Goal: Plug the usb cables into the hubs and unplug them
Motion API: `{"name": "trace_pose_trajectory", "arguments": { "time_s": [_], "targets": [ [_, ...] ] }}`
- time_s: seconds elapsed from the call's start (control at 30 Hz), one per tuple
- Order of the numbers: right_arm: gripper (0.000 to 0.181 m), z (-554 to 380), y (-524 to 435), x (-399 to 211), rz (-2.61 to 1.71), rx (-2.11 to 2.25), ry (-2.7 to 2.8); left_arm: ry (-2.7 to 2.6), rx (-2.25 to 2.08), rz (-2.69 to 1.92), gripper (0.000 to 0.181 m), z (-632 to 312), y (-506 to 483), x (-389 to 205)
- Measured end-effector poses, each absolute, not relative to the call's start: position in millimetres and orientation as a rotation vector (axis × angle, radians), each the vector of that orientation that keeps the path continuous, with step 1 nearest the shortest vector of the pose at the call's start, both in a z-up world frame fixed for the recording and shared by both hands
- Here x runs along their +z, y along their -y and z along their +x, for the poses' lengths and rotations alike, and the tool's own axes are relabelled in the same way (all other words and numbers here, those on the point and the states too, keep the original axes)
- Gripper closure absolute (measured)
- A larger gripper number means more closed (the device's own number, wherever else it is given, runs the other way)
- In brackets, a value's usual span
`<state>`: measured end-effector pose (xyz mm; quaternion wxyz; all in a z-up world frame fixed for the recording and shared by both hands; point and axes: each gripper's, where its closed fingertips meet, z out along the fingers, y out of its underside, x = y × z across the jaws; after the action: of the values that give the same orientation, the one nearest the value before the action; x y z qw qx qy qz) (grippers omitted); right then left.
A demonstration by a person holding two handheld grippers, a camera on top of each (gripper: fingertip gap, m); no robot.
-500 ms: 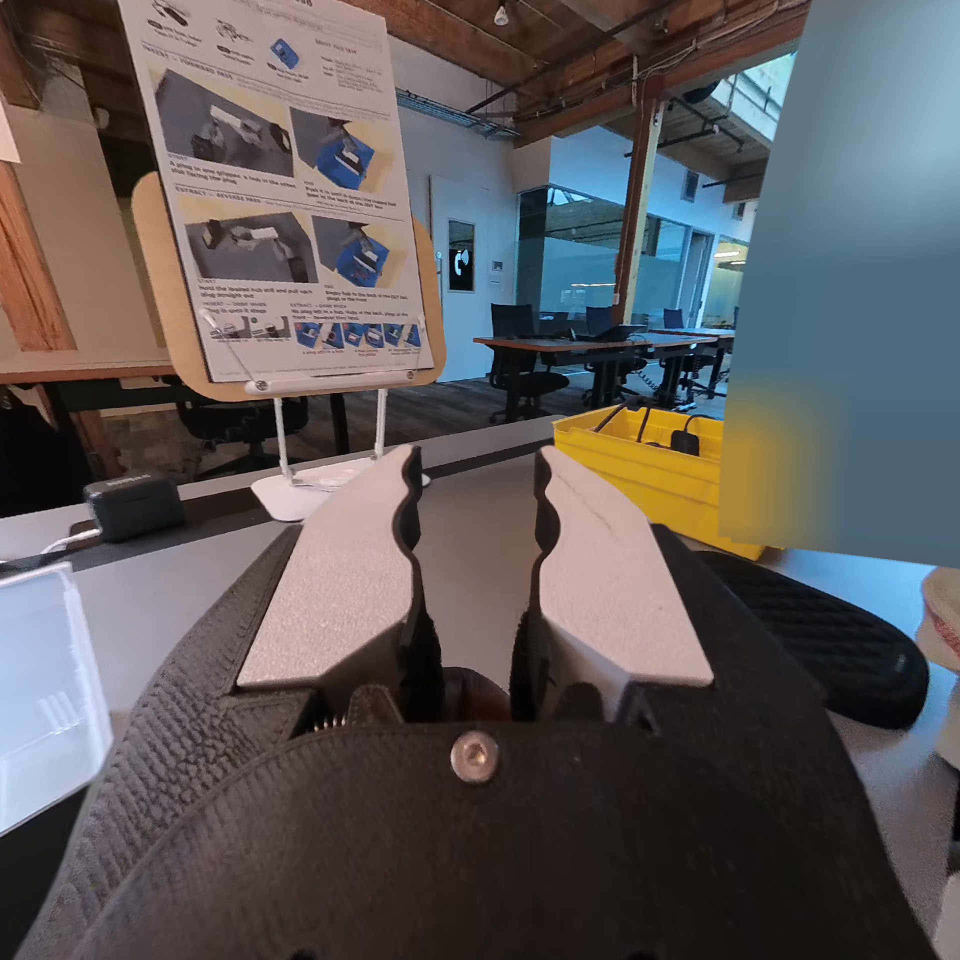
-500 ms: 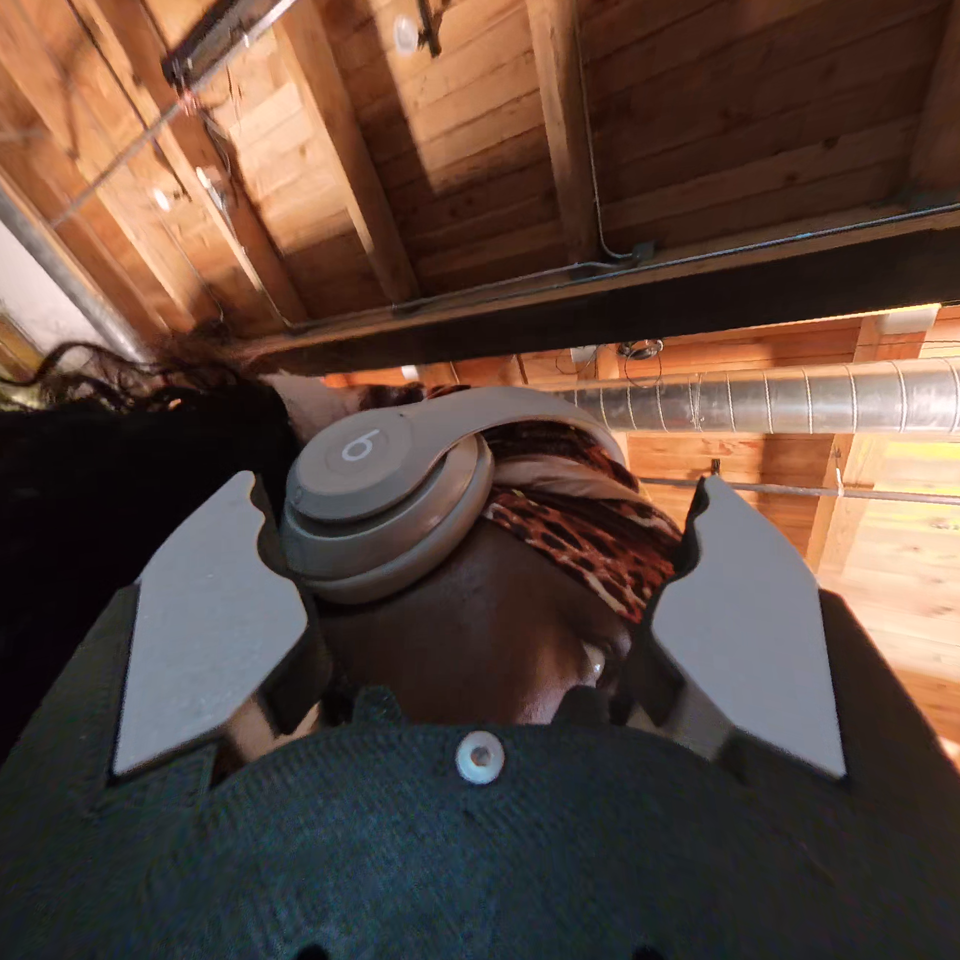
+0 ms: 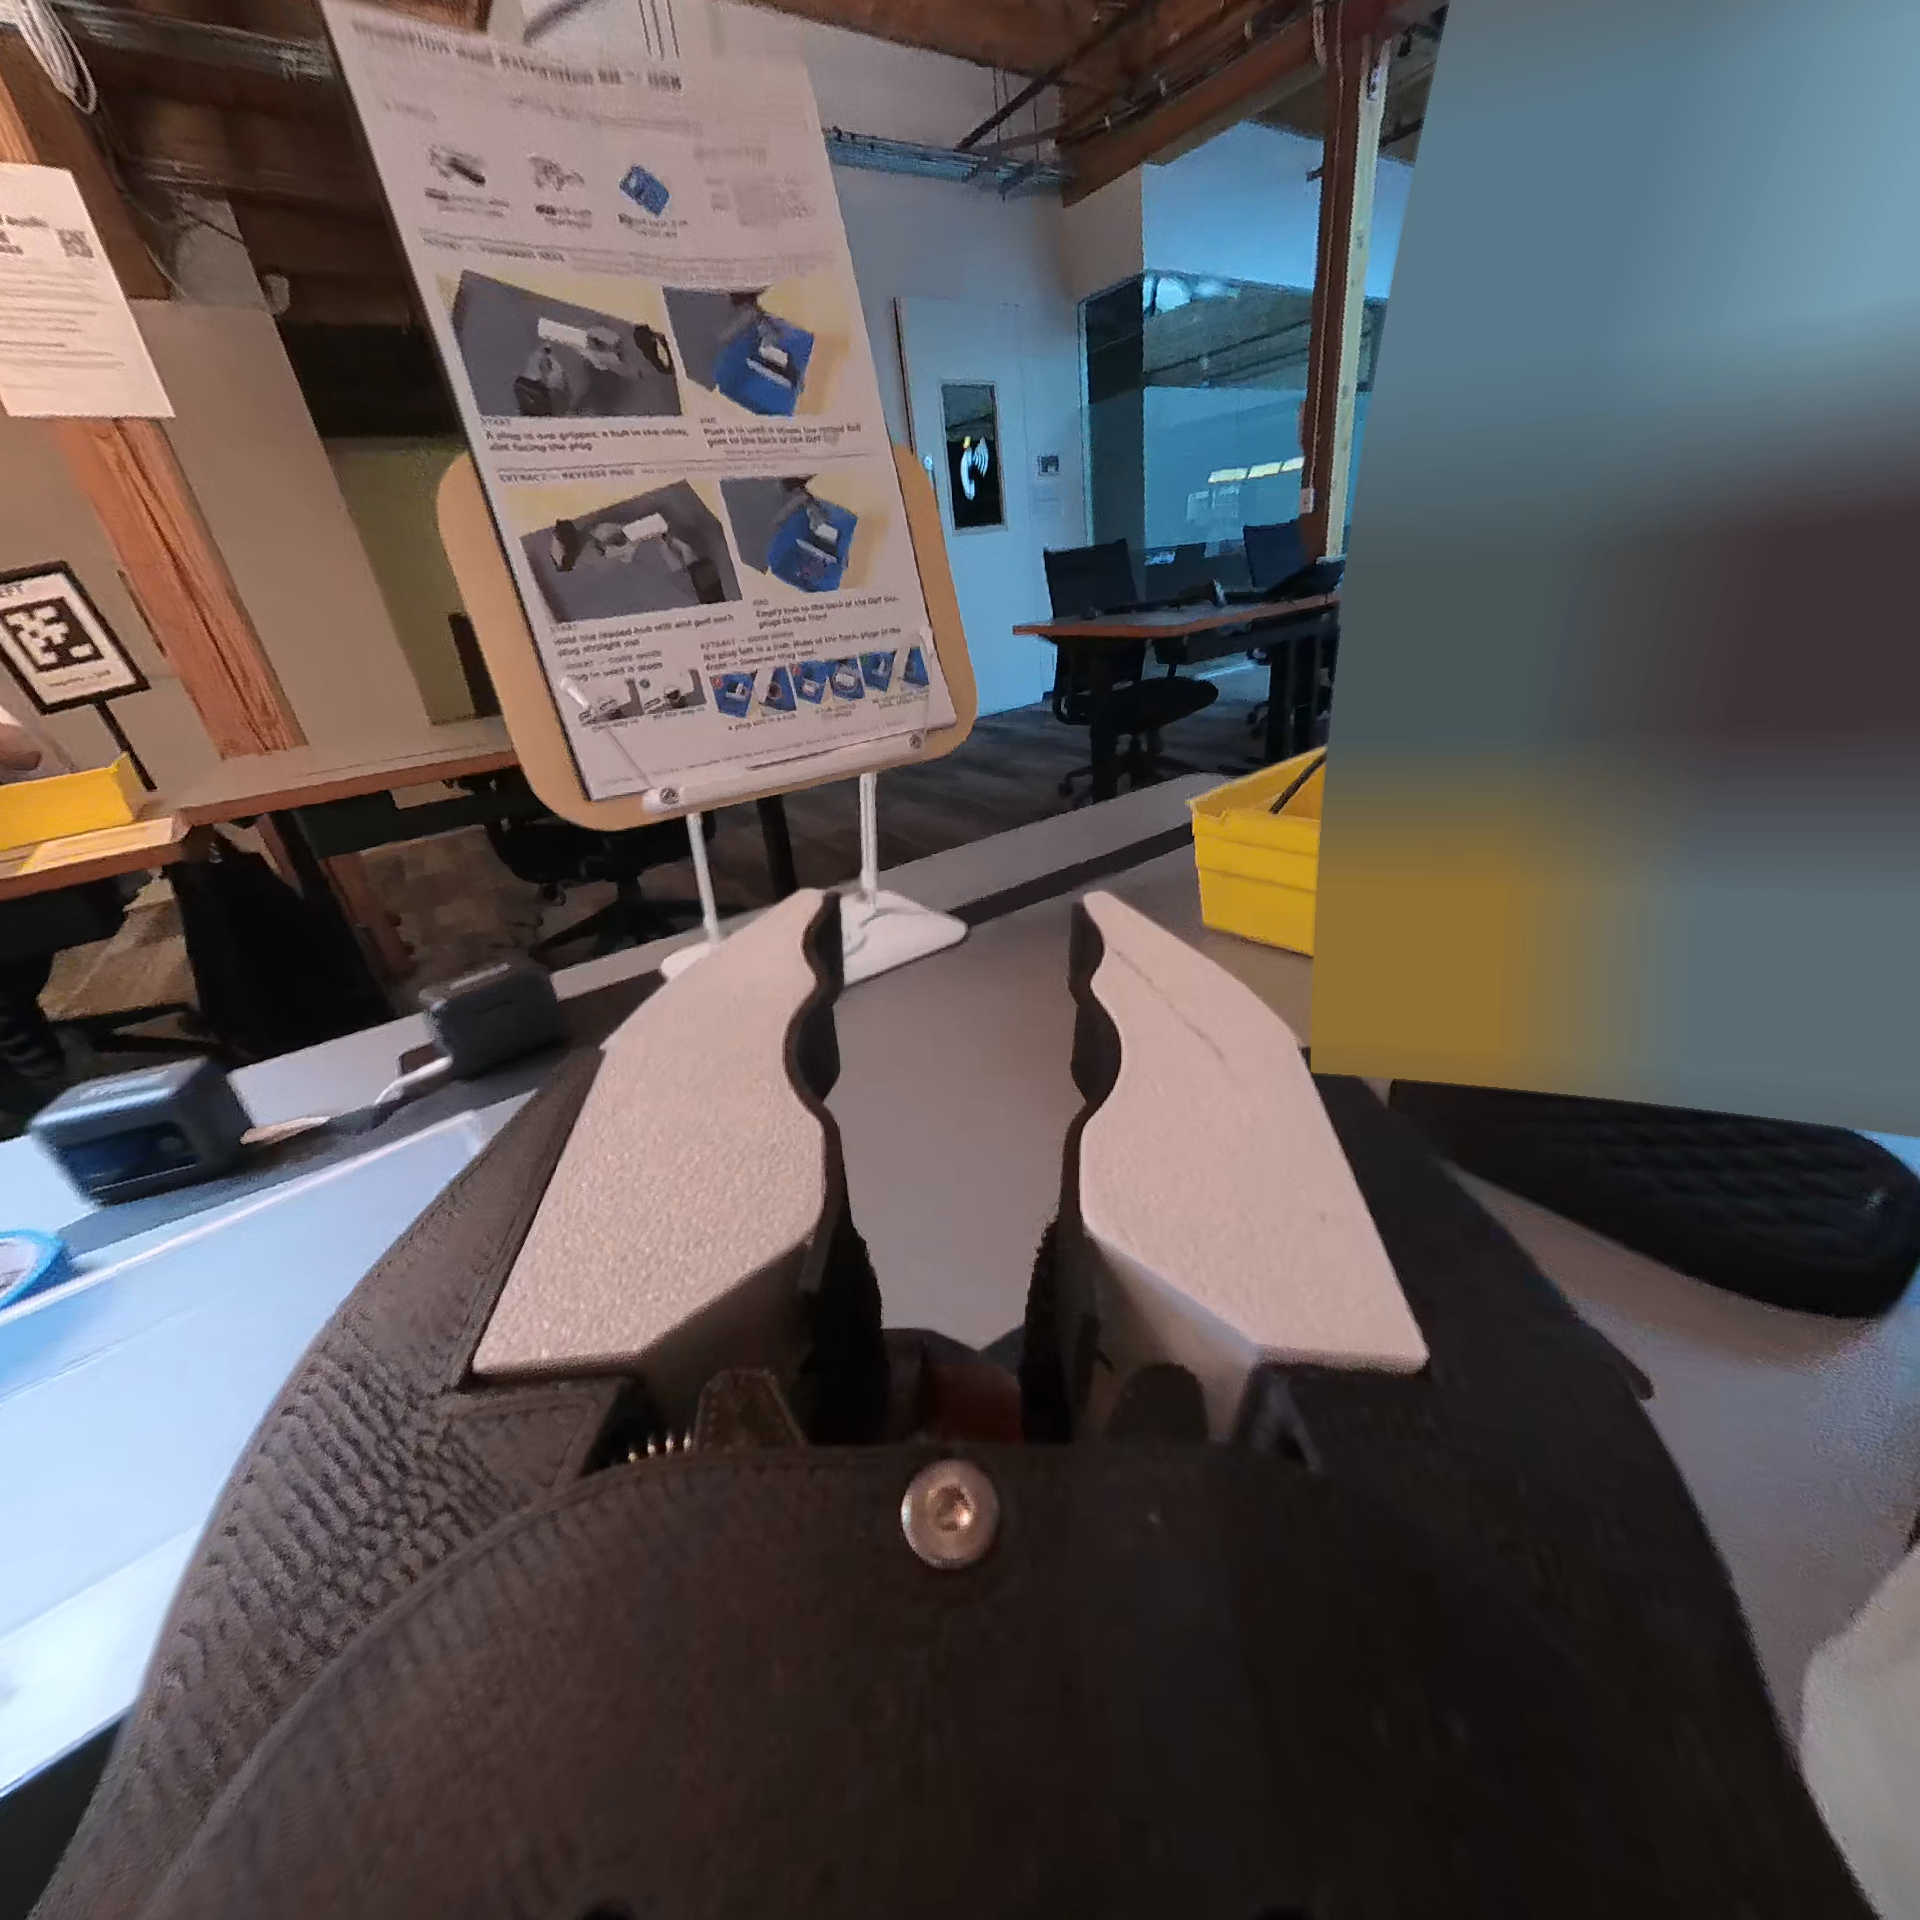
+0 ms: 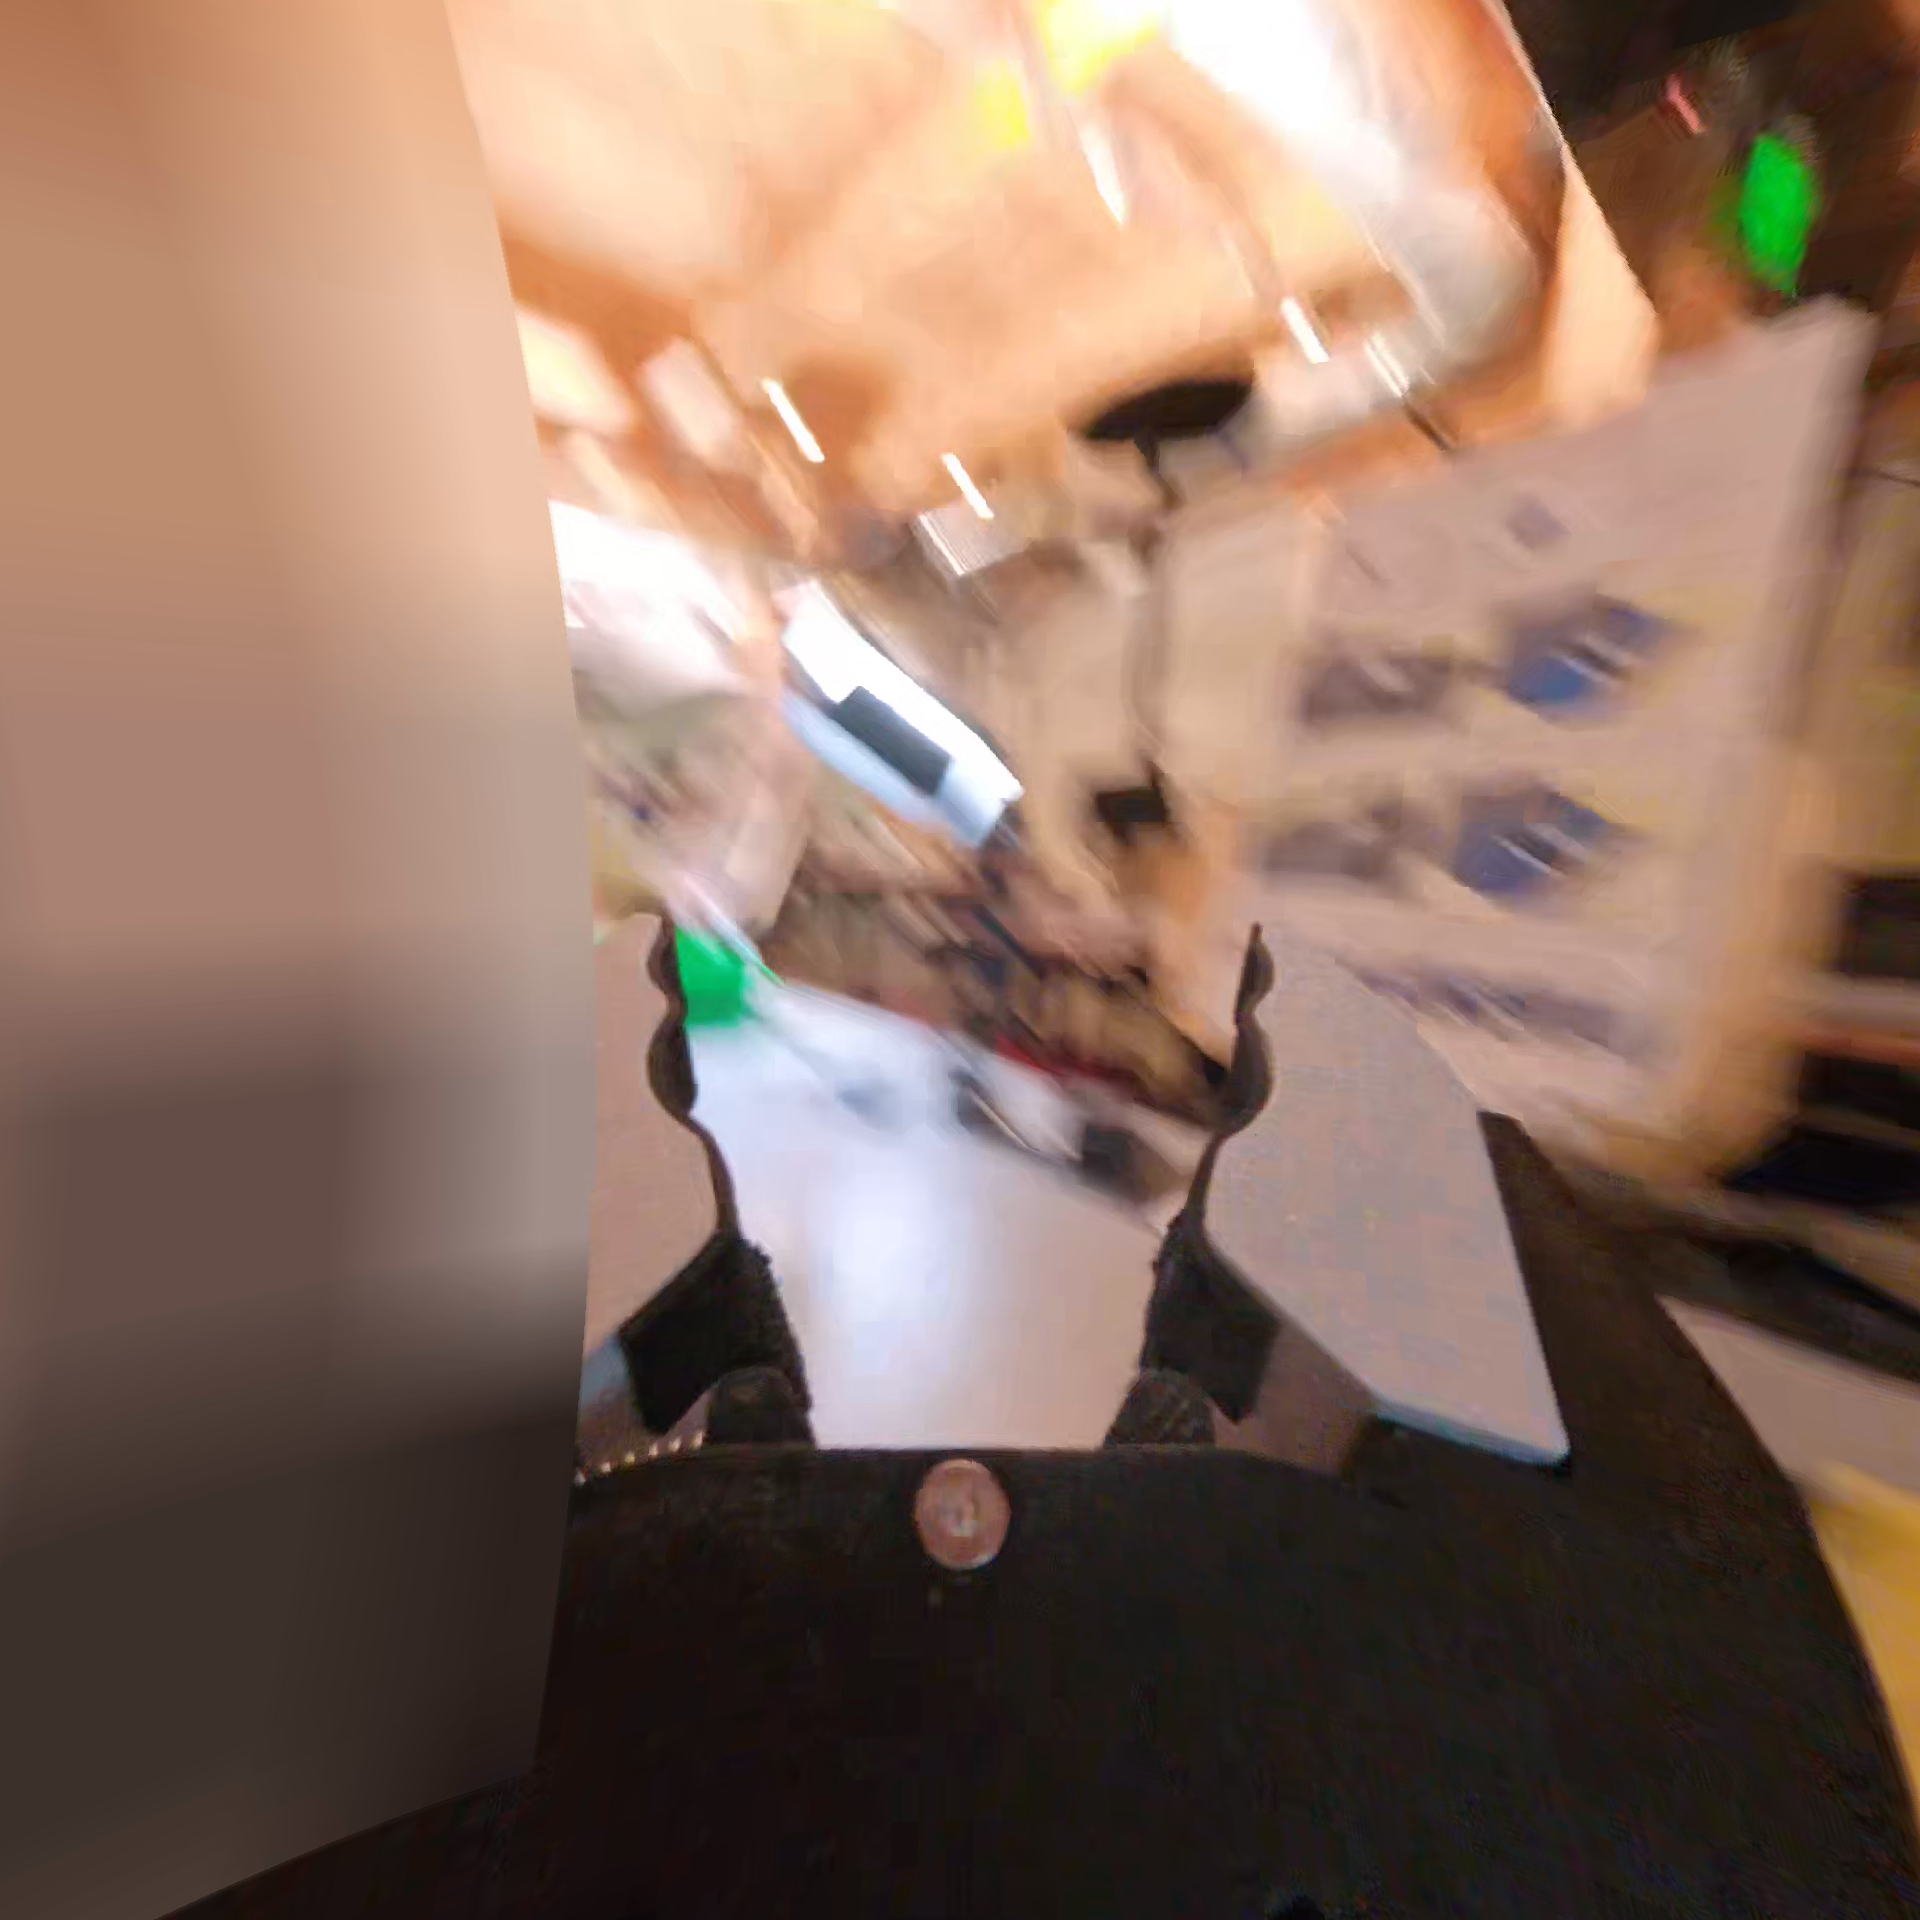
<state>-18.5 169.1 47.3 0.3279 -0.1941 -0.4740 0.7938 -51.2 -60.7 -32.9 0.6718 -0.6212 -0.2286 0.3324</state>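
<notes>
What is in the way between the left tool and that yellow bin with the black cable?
Nothing visible. Only bare grey table lies between the open left tool and the yellow bin, ahead to its right. The instruction sheet on its stand sits left of that path. A blur patch hides part of the bin.

Left gripper (image 3: 951,925): swings slightly right; instruction sheet (image 3: 665,416) now sits left of the jaws.
Right gripper (image 4: 956,956): tips down from the ceiling, view motion-blurred, jaws narrower.
</notes>
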Motion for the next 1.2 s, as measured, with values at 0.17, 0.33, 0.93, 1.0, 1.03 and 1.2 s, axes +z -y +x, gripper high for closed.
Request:
{"name": "trace_pose_trajectory", "arguments": {
  "time_s": [0.17,0.33,0.93,1.0,1.03,1.2],
  "targets": [
    [0.094,-50.2,-304.6,-118.0,-0.898,0.696,1.805,0.497,0.799,-1.643,0.122,-42.1,84.7,-54.1],
    [0.093,-34.4,-345.7,-186.6,-1.071,0.431,2.022,0.555,0.749,-1.955,0.104,-33.5,106.0,-109.6],
    [0.173,-59.6,-347.6,-220.5,-1.177,0.412,2.042,0.686,0.779,-2.178,0.133,-64.3,126.1,-197.1],
    [0.172,-71.9,-340.6,-220.4,-1.182,0.39,2.043,0.702,0.814,-2.154,0.134,-76.3,127.9,-196.3],
    [0.172,-77.8,-335.8,-220.5,-1.188,0.382,2.041,0.711,0.82,-2.143,0.134,-81.7,128.0,-196.1],
    [0.169,-101.7,-300.3,-220.8,-1.188,0.374,2.041,0.715,0.822,-2.112,0.134,-100.7,123.2,-195.5]
  ]
}}
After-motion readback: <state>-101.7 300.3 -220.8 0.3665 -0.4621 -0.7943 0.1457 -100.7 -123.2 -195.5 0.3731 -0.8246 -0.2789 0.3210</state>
